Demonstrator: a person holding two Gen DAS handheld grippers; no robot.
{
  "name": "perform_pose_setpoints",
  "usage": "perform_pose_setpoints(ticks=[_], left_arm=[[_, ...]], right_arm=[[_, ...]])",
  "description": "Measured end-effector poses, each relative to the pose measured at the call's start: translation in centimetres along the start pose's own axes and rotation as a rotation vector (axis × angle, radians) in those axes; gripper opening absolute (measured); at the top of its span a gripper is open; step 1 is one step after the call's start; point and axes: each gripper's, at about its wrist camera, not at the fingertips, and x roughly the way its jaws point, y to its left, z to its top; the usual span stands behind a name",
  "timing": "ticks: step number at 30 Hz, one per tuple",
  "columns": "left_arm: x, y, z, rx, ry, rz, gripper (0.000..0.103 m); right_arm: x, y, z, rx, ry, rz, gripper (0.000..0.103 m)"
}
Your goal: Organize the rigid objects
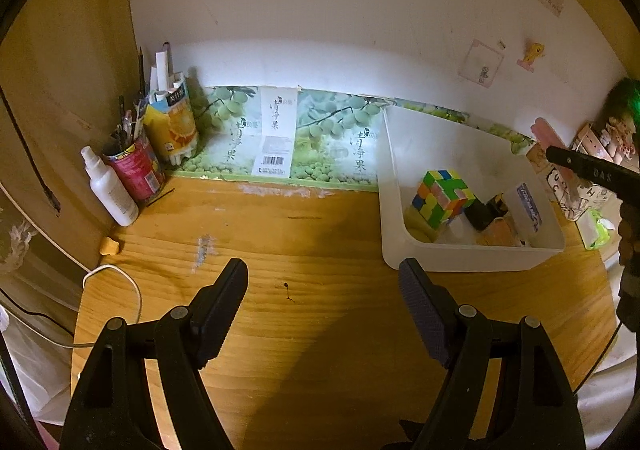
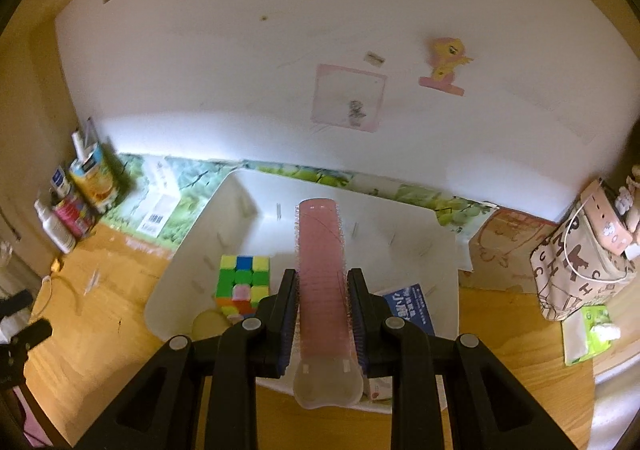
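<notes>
Roller (image 2: 322, 274), pink and bristly, is the thing held: in the right wrist view the right gripper (image 2: 322, 314) is clamped on its lower half, both pads pressing its sides, its clear plastic end sticking out toward the camera. It hangs above the white bin (image 2: 404, 246), which stands at the bench's back edge against the wall. Inside the bin lie a cube (image 2: 243, 282) of mixed colours, a pale round piece beside it and a blue-labelled box (image 2: 412, 306). To the right of the bin, on the bench (image 2: 100, 314), are a brown bag (image 2: 508, 250), a lettered pouch (image 2: 576, 274) and a green tissue pack (image 2: 588, 334). At the back left corner stand a white bottle (image 2: 54, 228) and cans. In the left wrist view the left gripper (image 1: 322, 308) stands open with nothing between its pads, over bare wood near the bench's (image 1: 280, 250) front edge. The bin (image 1: 472, 258) is to the right at the back, with the cube (image 1: 442, 201), a dark item and the blue-labelled box (image 1: 528, 205) in it. The roller's (image 1: 554, 153) pink tip shows past the bin's far right corner, held in the right gripper (image 1: 560, 157) entering from the right. A spray bottle (image 1: 110, 189) and pen cans (image 1: 136, 165) fill the back left corner.
</notes>
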Motion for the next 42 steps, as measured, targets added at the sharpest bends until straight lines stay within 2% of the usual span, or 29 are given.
perform_pose_setpoints(ticks=[8, 9, 13, 15, 18, 24, 28, 34, 37, 42], left_arm=[[-0.3, -0.1, -0.5, 0.018, -0.003, -0.003, 0.08], [-0.4, -0.2, -0.5, 0.02, -0.004, -0.007, 0.08], [-0.9, -0.7, -0.5, 0.029, -0.015, -0.01, 0.08], [-1.2, -1.1, -0.5, 0.032, -0.021, -0.007, 0.08], [-1.8, -1.8, -0.5, 0.037, -0.031, -0.001, 0.08], [-2.5, -4.1, -0.9, 0.038, -0.04, 0.017, 0.08], [-2.9, -6.6, -1.6, 0.047, -0.025, 0.018, 0.081], [-3.2, -11.4, -3.4, 0.061, 0.013, 0.079, 0.081], [-3.4, -13.2, -4.3, 0.035, 0.025, 0.109, 0.087], [-3.9, -16.8, -5.9, 0.031, 0.04, 0.112, 0.091]], right_arm=[[0.7, -0.3, -0.2, 0.069, 0.005, -0.016, 0.026], [0.6, -0.3, -0.3, 0.071, 0.003, -0.013, 0.029], [-0.2, -0.3, -0.6, 0.072, -0.015, -0.002, 0.057], [-0.8, -0.5, -0.7, 0.074, -0.025, 0.001, 0.061], [-1.4, -0.9, -0.9, 0.086, -0.027, 0.011, 0.071], [-2.8, -2.2, -2.4, 0.103, -0.026, 0.022, 0.08], [-3.8, -3.7, -4.9, 0.134, 0.005, 0.047, 0.08], [-5.0, -5.4, -9.8, 0.151, 0.075, 0.084, 0.082], [-5.8, -6.1, -12.0, 0.153, 0.117, 0.098, 0.083], [-8.1, -7.1, -15.8, 0.159, 0.155, 0.111, 0.084]])
